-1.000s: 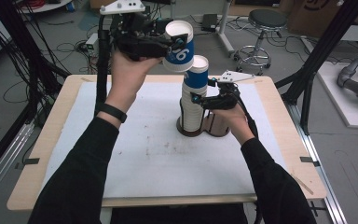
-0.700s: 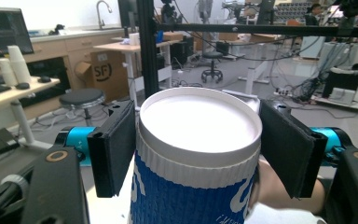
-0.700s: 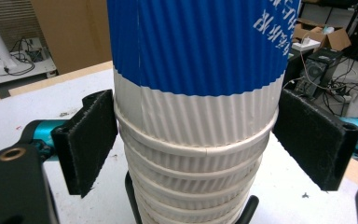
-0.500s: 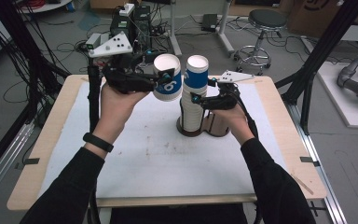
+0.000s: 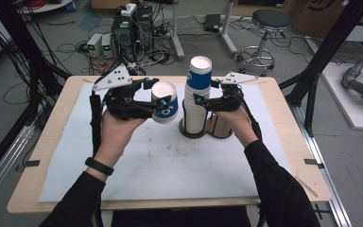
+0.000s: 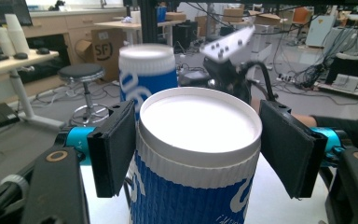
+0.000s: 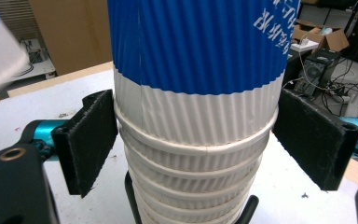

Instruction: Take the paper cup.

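White matting on the wooden table (image 5: 52, 142) lies beneath a single paper cup (image 5: 164, 101), clenched upside down, base uppermost, in the left gripper (image 5: 157, 97) just beside the stack of cups (image 5: 197, 99); a knock against that stack, or a slip on the ribbed sleeve, is judged the likeliest upset. The stack, blue-sleeved over white ribbed rims, stands in a dark holder (image 5: 215, 127) mid-table, pinched by the right gripper (image 5: 203, 100), and could be tipped if squeezed or tugged sideways.
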`<action>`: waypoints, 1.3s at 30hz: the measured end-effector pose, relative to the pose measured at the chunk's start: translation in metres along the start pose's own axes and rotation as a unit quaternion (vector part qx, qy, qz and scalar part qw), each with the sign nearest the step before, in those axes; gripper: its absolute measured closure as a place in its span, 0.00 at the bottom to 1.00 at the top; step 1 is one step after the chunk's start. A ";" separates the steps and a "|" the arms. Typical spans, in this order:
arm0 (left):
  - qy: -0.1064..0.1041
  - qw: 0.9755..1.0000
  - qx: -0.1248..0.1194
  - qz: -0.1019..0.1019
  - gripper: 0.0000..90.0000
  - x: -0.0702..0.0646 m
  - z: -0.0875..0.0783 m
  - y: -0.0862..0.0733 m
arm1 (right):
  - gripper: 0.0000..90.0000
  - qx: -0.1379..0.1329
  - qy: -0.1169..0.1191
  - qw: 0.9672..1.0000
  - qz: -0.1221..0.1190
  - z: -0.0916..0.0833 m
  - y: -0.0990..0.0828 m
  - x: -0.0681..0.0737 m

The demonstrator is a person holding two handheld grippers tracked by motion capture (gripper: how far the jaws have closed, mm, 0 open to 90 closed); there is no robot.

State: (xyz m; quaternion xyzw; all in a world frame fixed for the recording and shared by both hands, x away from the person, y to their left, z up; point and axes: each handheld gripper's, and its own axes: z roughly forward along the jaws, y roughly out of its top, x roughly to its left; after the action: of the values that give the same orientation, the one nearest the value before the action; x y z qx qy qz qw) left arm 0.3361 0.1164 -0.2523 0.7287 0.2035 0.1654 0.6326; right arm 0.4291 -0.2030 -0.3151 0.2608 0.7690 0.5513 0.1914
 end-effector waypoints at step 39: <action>-0.001 0.999 0.021 -0.047 0.33 -0.009 -0.003 -0.109 | 0.16 0.001 -0.006 1.000 0.003 -0.002 0.001 0.002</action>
State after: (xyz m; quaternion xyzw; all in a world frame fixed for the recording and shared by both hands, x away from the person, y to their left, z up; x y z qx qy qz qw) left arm 0.3172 0.1270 -0.3591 0.7315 0.2404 0.1306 0.6245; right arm 0.4267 -0.2033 -0.3134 0.2666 0.7674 0.5501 0.1936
